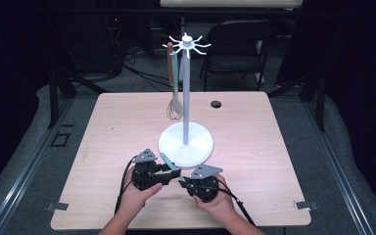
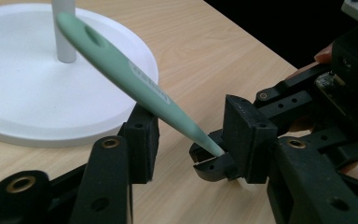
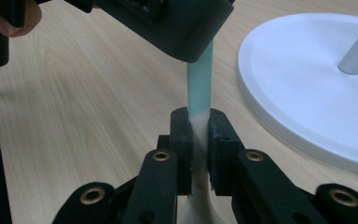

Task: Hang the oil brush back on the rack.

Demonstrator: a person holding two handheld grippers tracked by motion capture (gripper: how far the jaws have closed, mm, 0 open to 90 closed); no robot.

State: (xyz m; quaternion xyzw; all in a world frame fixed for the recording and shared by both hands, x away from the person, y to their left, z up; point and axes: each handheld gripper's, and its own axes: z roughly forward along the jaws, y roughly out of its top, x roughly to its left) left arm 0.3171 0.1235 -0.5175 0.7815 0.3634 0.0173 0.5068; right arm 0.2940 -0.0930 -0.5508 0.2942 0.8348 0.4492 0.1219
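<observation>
Two grippers sharing one mint-green utensil handle (image 2: 121, 70) low over the bench (image 1: 254, 127).
Right gripper (image 3: 198, 135) is pinching its pale end; left gripper (image 2: 186, 135) jaws are standing spread around it, beside the white rack base (image 2: 28, 93).

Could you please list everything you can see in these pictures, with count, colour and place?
Table: one, light wood, centre.
Stand: one, white, round base and pole with hooks on top, mid-table.
Whisk: one, brown handle, hanging from the stand.
Utensil: one, pale green handle, slanting over the table by the stand's base.
Chair: one, black, behind the table.
Left gripper: one, black, near edge, jaws either side of the utensil, not pressing.
Right gripper: one, black, near edge, shut on the utensil.
Hands: two, holding the grippers.
</observation>
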